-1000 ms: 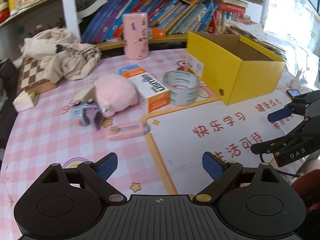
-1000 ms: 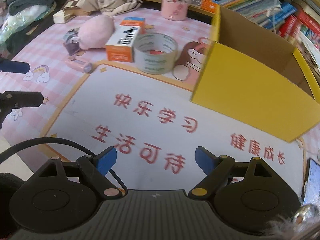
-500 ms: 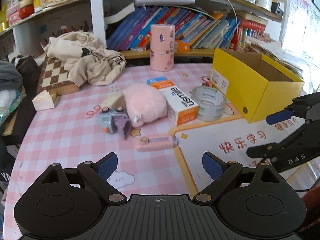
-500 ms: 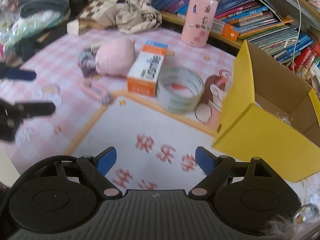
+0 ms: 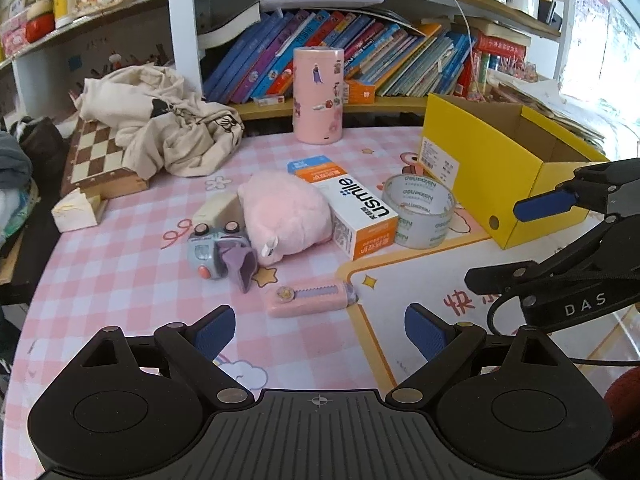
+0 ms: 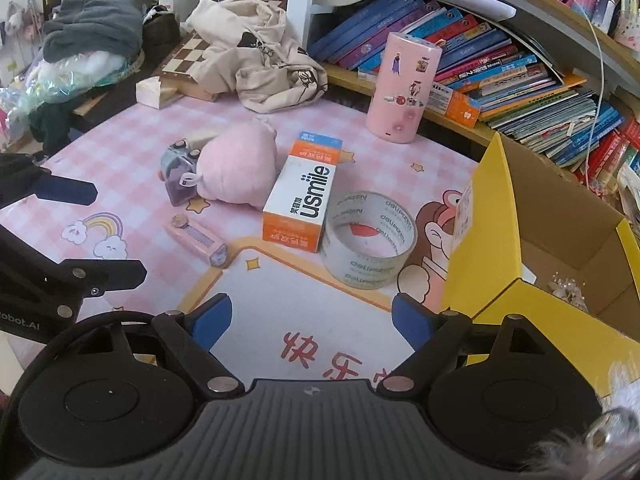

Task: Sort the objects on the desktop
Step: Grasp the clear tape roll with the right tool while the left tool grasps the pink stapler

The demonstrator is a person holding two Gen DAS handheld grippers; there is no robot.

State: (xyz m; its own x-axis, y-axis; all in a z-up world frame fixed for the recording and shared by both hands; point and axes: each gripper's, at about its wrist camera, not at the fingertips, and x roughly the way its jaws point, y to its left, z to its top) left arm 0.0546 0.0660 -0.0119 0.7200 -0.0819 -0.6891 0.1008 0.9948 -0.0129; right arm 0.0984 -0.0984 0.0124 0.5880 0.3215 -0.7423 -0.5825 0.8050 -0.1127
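On the pink checked desk mat lie a pink plush toy (image 5: 286, 214), a grey toy car (image 5: 214, 250), a pink utility knife (image 5: 310, 300), an orange and white usmile box (image 5: 352, 208) and a clear tape roll (image 5: 420, 216). An open yellow box (image 5: 500, 160) stands at the right. My left gripper (image 5: 320, 330) is open and empty, just short of the knife. My right gripper (image 6: 310, 320) is open and empty, near the tape roll (image 6: 370, 240) and beside the yellow box (image 6: 532, 280). The plush (image 6: 236, 166), knife (image 6: 198, 240) and usmile box (image 6: 306, 196) lie ahead of it.
A pink sticker-covered canister (image 5: 318, 96) stands at the back before a shelf of books (image 5: 360, 60). A beige cloth (image 5: 168, 120) lies over a chessboard box (image 5: 100, 160) at back left. A small white block (image 5: 76, 210) sits near the left edge.
Both grippers have pulled back and tilted up, so the objects sit farther ahead and the shelf shows more. Both stay open and empty. No object has moved.
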